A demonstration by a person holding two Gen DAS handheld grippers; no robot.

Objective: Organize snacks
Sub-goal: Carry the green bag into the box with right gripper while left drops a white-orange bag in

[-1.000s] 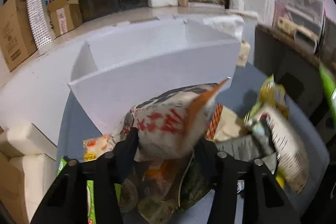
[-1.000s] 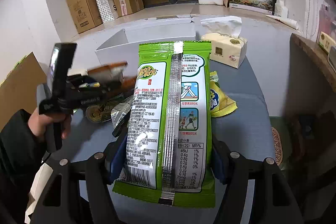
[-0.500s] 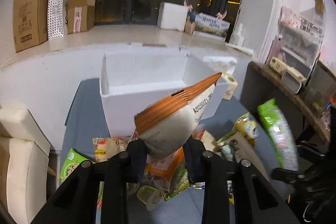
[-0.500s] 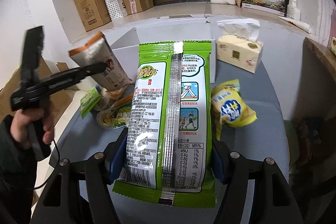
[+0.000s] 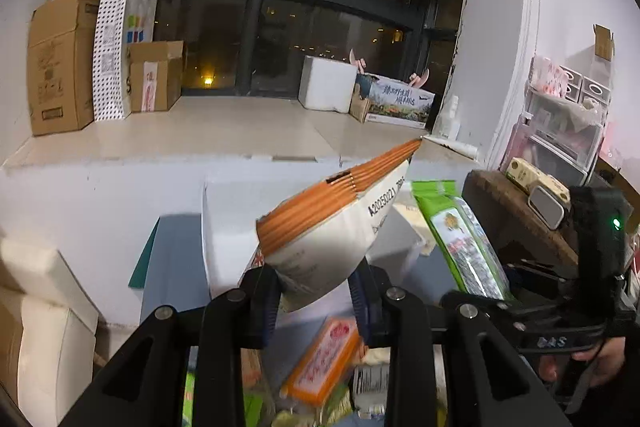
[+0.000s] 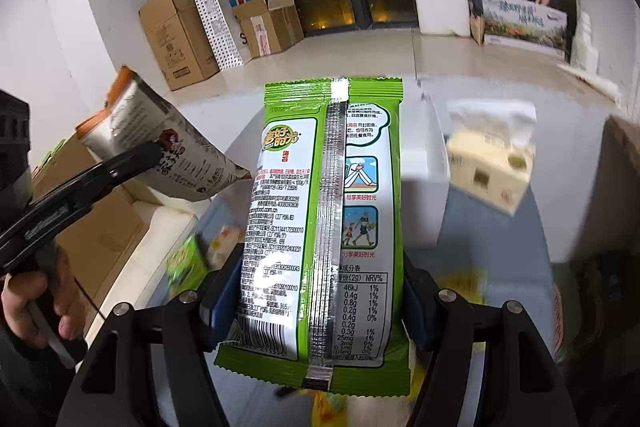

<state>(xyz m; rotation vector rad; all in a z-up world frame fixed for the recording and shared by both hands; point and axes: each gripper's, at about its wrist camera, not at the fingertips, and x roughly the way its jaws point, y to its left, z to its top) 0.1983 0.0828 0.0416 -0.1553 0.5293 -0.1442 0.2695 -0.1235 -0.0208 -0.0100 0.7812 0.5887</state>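
The left hand-held gripper (image 5: 314, 297) clamps the orange-topped bag (image 5: 332, 227); the right hand-held gripper (image 6: 320, 301) grips the green packet (image 6: 320, 227). Both look light, crinkly, slippery, and best pinched mid-body.

The left black plastic two-finger gripper (image 5: 316, 301) has angular fingers with blue pads (image 5: 270, 307) and round silver screw heads. The right black plastic two-finger gripper (image 6: 322, 301) looks alike, with blue-padded fingers (image 6: 224, 291). Its handle, seen from the left wrist, shows a green light. Bare-skinned hands (image 6: 28, 303) emerge from dark sleeves.
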